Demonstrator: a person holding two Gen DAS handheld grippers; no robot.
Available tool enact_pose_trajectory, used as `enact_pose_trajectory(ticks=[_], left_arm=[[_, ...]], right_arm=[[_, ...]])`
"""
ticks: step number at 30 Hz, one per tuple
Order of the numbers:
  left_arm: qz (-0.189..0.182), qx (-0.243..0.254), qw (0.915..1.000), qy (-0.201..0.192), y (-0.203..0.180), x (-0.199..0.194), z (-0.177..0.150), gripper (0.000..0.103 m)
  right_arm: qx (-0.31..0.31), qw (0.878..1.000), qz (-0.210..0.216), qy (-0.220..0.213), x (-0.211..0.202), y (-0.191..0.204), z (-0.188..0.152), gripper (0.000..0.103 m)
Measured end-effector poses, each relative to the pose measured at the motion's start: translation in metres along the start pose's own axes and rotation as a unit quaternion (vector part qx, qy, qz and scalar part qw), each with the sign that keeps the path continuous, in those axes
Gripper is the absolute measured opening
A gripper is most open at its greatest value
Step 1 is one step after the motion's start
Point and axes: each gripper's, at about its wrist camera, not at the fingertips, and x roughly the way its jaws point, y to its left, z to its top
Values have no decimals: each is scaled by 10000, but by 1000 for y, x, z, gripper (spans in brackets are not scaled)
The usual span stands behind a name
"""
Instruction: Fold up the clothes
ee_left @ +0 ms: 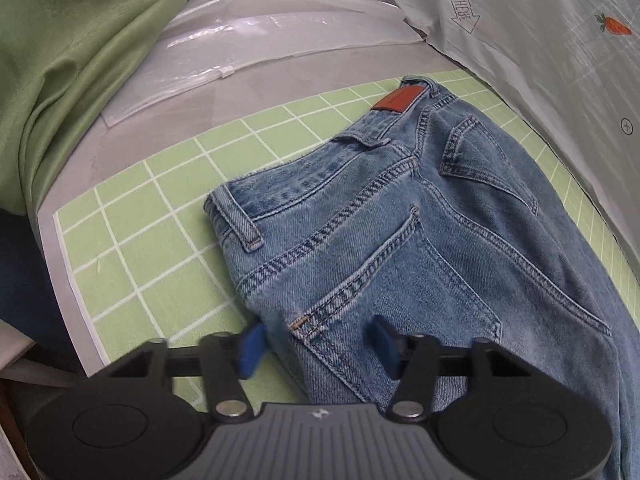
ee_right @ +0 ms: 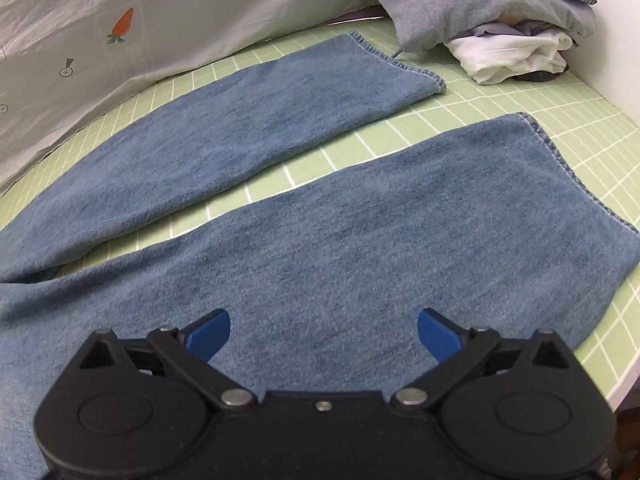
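A pair of light blue jeans (ee_left: pixel 400 220) lies flat, back side up, on a green grid mat (ee_left: pixel 160 200). Its waistband with a brown leather patch (ee_left: pixel 396 100) points away in the left wrist view. My left gripper (ee_left: pixel 318 344) is open, its blue pads straddling the jeans' near edge by the back pocket. In the right wrist view both legs (ee_right: pixel 360 220) spread apart on the mat (ee_right: pixel 500 92). My right gripper (ee_right: pixel 323 334) is open just above the nearer leg, holding nothing.
A green cloth (ee_left: pixel 80 60) hangs at the left and a clear plastic bag (ee_left: pixel 240 40) lies behind the mat. A grey carrot-print sheet (ee_right: pixel 120 20) borders the far side. A pile of folded clothes (ee_right: pixel 500 20) sits at the far right corner.
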Motion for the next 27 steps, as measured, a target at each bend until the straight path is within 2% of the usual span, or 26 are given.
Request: enact_pose_trajectory(ticks=[2, 5, 10, 16, 23, 27], left_arm=[[-141, 72, 9999, -24, 2, -2, 1, 18], [-257, 99, 9996, -83, 8, -7, 6, 17], [-22, -236, 9997, -113, 37, -7, 17, 18], [48, -129, 9999, -103, 39, -11, 12, 26], [67, 15, 10000, 5, 39, -15, 2, 43], [36, -3, 10000, 65, 39, -14, -1, 47]], right_arm=[[21, 10000, 19, -14, -4, 0, -5, 101], [75, 10000, 37, 1, -9, -2, -12, 101], [240, 9997, -23, -39, -18, -15, -20, 101], [878, 9952, -403, -130, -26, -53, -25, 103], [1391, 9857, -912, -279, -30, -90, -31, 103], [1627, 9815, -991, -184, -23, -104, -35, 103]])
